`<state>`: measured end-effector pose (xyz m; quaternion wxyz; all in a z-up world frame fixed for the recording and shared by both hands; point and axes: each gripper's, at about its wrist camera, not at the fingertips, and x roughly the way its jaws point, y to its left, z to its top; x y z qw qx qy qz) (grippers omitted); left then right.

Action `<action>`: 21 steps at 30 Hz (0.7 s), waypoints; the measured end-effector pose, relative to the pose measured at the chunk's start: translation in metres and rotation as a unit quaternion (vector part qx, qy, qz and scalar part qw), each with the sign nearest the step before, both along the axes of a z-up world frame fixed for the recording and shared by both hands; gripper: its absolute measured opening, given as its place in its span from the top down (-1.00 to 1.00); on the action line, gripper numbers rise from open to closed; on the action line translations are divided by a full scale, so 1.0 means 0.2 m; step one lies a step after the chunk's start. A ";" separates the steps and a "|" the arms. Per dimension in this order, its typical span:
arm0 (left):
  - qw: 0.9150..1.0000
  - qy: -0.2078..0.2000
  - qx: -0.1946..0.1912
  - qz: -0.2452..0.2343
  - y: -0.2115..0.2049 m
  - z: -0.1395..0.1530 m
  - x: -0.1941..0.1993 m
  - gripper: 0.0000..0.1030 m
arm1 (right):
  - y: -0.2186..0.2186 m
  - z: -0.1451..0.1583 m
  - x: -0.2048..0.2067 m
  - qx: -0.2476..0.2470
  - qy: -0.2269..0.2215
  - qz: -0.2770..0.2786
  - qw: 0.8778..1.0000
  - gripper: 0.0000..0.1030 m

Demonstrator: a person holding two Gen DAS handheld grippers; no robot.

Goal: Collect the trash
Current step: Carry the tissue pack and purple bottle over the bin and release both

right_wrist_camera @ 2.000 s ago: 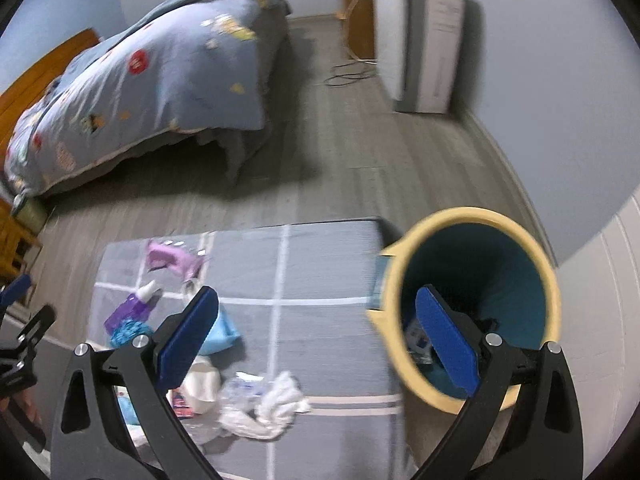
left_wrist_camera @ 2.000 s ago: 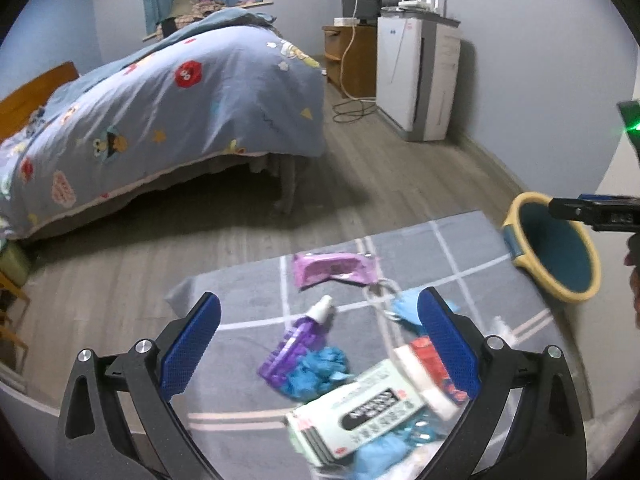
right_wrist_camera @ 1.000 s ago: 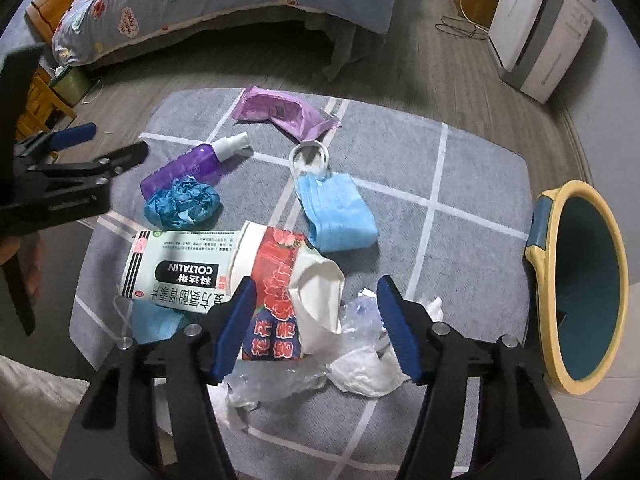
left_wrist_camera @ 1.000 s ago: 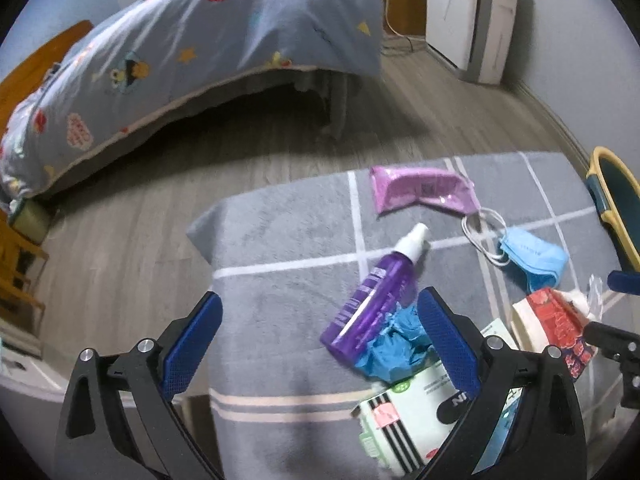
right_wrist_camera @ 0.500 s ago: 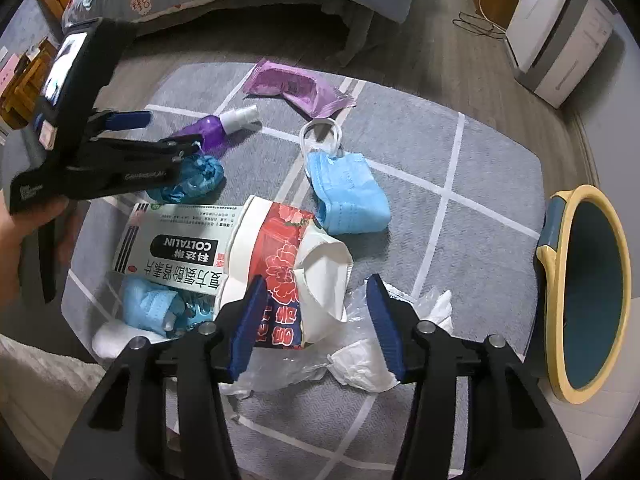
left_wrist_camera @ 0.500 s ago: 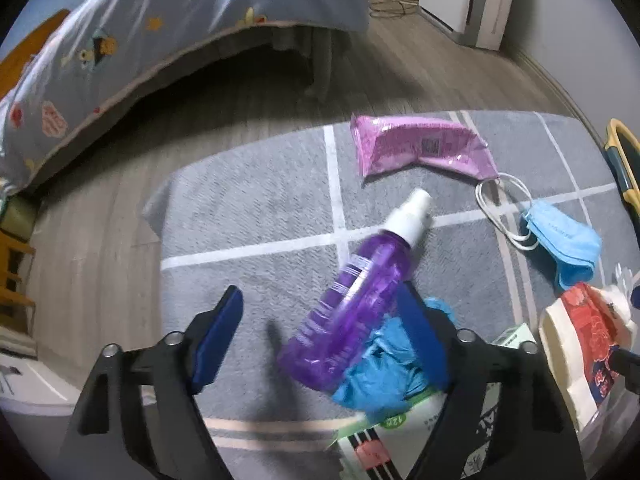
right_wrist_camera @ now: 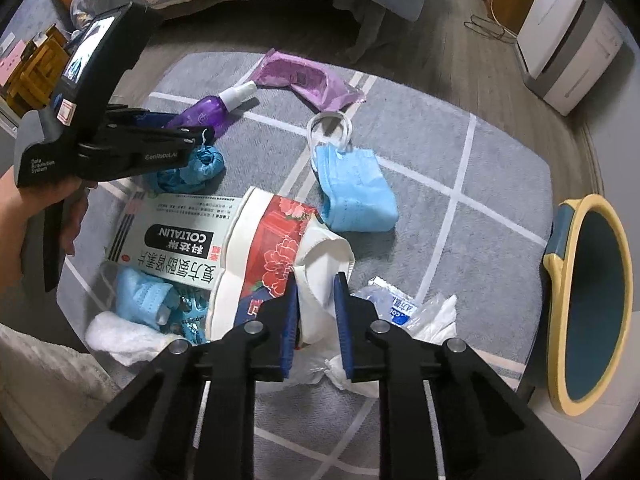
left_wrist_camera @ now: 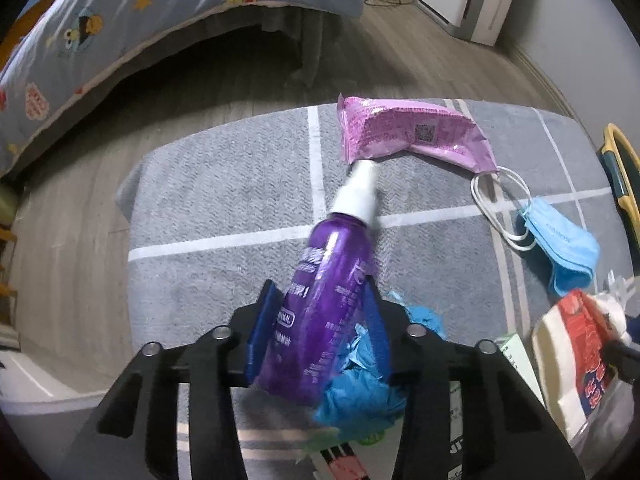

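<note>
Purple translucent spray bottle (left_wrist_camera: 328, 300), white nozzle, printed label

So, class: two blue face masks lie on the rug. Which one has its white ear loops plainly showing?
The face mask beside the pink packet; the other mask lies crumpled under the medicine box, its loops hidden.

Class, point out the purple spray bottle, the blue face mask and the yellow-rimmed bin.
Purple spray bottle (left_wrist_camera: 320, 320), left wrist view, body.
Blue face mask (right_wrist_camera: 354, 188), right wrist view, pleated middle.
Yellow-rimmed bin (right_wrist_camera: 562, 320), right wrist view, rim.
</note>
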<state>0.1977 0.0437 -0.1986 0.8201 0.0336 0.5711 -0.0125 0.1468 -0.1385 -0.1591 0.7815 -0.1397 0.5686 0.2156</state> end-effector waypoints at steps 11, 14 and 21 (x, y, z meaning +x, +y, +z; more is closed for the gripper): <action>0.999 -0.040 -0.016 0.029 0.07 0.12 -0.03 0.35 | -0.04 0.17 0.01 0.017 -0.043 0.001 0.999 0.68; 0.998 -0.059 -0.016 0.030 0.07 0.20 -0.05 0.35 | -0.05 0.23 0.01 0.025 -0.058 0.004 0.998 0.68; 0.994 -0.102 -0.026 0.028 0.04 0.40 -0.08 0.35 | -0.11 0.38 0.04 0.045 -0.094 -0.007 0.994 0.68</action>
